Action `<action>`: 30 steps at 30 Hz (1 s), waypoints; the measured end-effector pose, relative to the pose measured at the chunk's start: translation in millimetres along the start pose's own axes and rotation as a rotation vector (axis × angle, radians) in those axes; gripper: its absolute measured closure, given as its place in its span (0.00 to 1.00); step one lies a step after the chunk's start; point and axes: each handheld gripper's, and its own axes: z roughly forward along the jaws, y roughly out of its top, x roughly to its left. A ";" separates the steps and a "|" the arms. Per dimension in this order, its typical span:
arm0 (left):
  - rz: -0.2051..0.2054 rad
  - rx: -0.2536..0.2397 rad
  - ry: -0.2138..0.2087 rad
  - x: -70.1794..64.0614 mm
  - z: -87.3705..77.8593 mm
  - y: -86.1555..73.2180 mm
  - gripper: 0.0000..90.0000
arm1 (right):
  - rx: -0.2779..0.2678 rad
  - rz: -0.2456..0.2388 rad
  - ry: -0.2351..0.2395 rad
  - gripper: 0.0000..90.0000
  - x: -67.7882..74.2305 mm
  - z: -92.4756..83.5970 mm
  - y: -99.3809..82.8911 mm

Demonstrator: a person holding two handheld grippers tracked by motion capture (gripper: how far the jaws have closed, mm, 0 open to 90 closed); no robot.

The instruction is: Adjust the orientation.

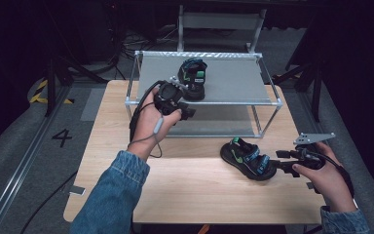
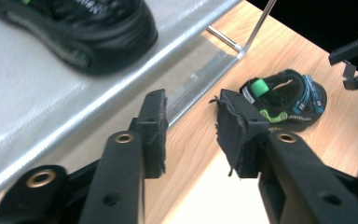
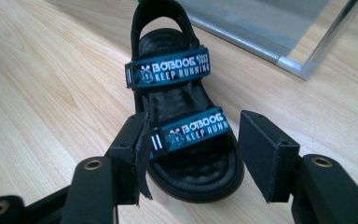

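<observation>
Our right gripper (image 3: 189,154) is spread wide around the toe of one sandal (image 3: 182,116) on the table (image 1: 185,190) (not gripping). Our left gripper (image 2: 189,135), released, hovers beside the shelf (image 1: 233,80) bearing the other sandal (image 1: 193,78).

Shelf sandal (image 2: 81,32) was cut by the top edge and blurred in the left gripper view. Table sandal's (image 3: 182,116) heel ran off the top in the right gripper view; its toe sat behind the jaws.
</observation>
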 end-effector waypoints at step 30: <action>-0.018 0.124 0.102 19.4 25.4 -119.3 0.33 | 0.136 -0.088 -0.044 0.47 16.9 17.2 57.9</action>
